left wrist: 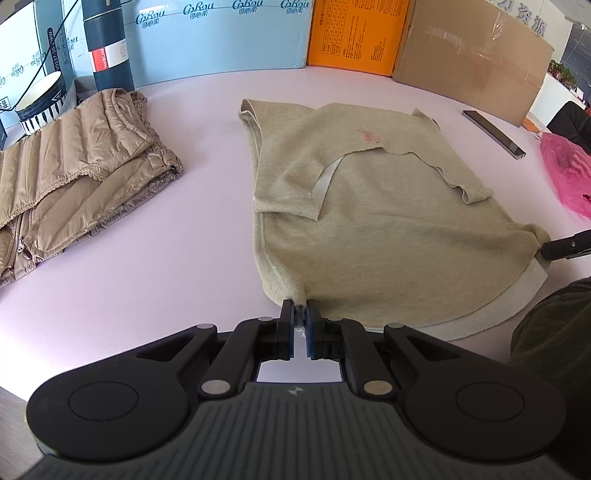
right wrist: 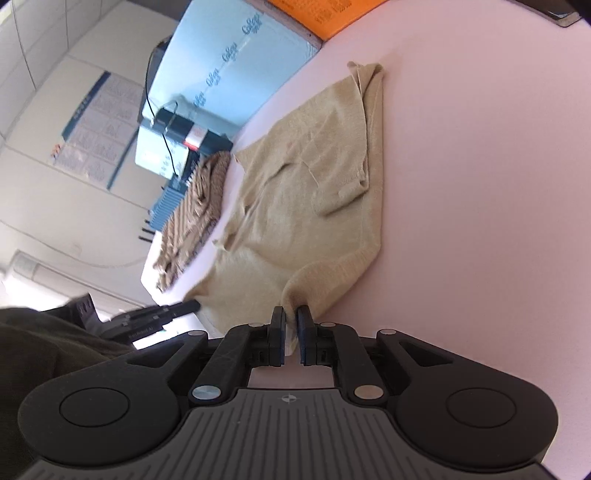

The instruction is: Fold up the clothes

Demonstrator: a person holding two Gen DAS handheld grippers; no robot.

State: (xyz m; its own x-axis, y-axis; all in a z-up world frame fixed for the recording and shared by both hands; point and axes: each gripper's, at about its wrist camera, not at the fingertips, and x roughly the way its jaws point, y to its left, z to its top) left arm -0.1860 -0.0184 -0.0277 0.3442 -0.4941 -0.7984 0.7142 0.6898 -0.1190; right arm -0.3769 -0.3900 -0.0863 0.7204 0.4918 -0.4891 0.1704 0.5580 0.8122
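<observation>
Left wrist view shows me the beige shirt lying flat on the pale pink table, both sleeves already folded inward across its body. My left gripper has its fingers pinched together on the near left hem corner, and in the right wrist view my right gripper is likewise clamped on the near right corner, where cloth bunches between its pads. I hold the two hem corners so that, by my reckoning, the bottom edge can be carried up and over toward the collar as one straight fold. The shirt's long axis runs away from me, hem nearest, collar end pointing toward the blue box and orange box at the back. A folded tan quilted jacket lies well apart to the left, a pink bag off to the right
</observation>
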